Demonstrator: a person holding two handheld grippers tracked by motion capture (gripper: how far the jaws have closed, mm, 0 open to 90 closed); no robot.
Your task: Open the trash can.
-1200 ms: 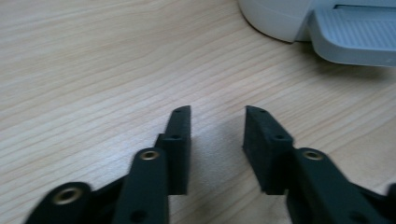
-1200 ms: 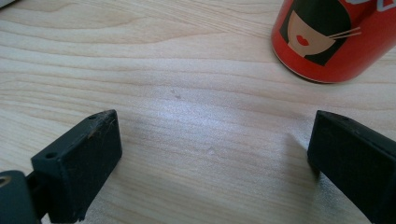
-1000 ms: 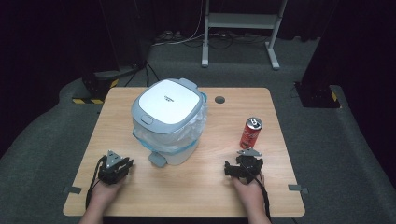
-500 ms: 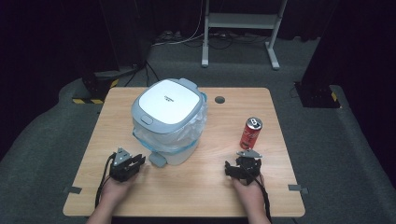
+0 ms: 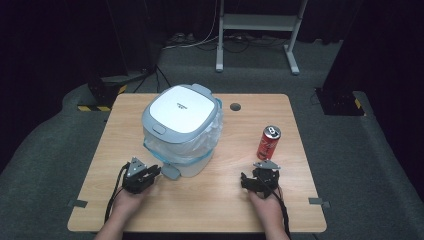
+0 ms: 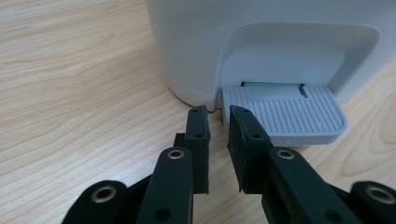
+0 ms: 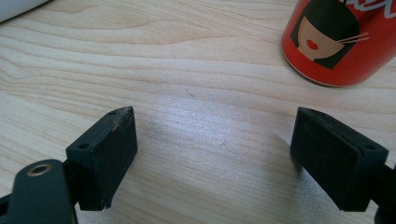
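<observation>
A white pedal bin (image 5: 180, 131) with a grey lid and a clear bag liner stands left of the table's middle. Its grey ribbed pedal (image 6: 285, 112) juts out low at the front (image 5: 170, 172). My left gripper (image 5: 156, 171) lies on the wood just left of the pedal, shut with nothing held, its tips (image 6: 218, 112) close to the pedal's corner. A red drink can (image 5: 268, 142) stands upright at the right. My right gripper (image 5: 261, 175) rests on the table below the can (image 7: 341, 37). Its jaws have just been closing, and they stand open (image 7: 215, 126) over bare wood.
The wooden table (image 5: 240, 210) has a round cable hole (image 5: 235, 106) near its far edge. Dark carpet surrounds the table, with a white metal stand (image 5: 255, 22) behind it.
My left hand has slid right across the table toward the bin's pedal. The right hand has kept its place below the can.
</observation>
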